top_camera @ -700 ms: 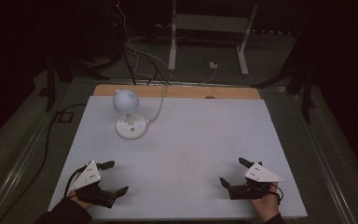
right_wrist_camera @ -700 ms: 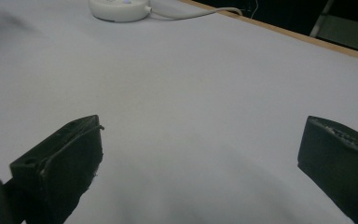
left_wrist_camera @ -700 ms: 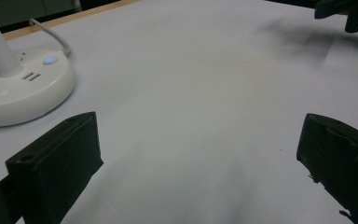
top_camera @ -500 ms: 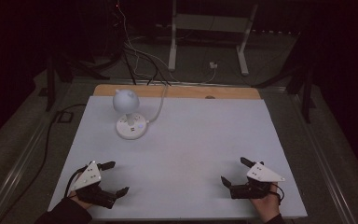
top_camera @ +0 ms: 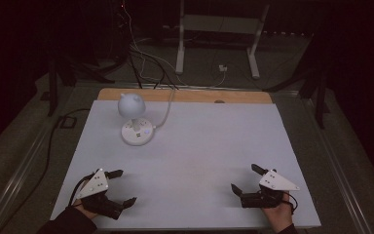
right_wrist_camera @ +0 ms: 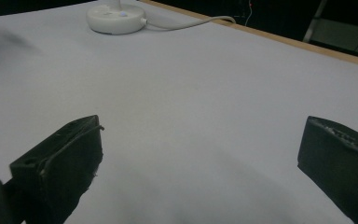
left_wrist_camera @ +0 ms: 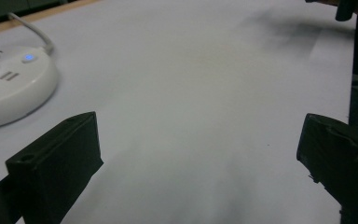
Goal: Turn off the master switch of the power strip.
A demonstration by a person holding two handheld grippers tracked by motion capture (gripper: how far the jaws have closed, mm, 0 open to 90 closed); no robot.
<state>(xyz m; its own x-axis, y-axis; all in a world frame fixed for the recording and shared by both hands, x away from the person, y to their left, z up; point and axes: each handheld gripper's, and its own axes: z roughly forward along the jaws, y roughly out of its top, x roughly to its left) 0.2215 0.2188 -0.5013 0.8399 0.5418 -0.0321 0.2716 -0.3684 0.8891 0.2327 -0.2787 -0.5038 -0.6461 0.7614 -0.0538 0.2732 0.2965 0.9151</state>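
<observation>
A small white lamp with a round, eared head (top_camera: 130, 105) stands on its disc base (top_camera: 137, 131) at the back left of the white table (top_camera: 204, 146). The base (left_wrist_camera: 9, 88) shows a blue light in the left gripper view, and sits far off in the right gripper view (right_wrist_camera: 115, 18) with its cord. My left gripper (top_camera: 125, 186) rests near the front left edge, open, nothing between its jaws (left_wrist_camera: 200, 154). Near the front right edge my right gripper (top_camera: 245, 179) also stands open and empty (right_wrist_camera: 200, 149).
A white cord (top_camera: 165, 109) runs from the lamp base over the table's wooden back edge (top_camera: 185, 95). Cables and a white stand's legs (top_camera: 216, 44) lie on the floor behind. The surroundings are dark.
</observation>
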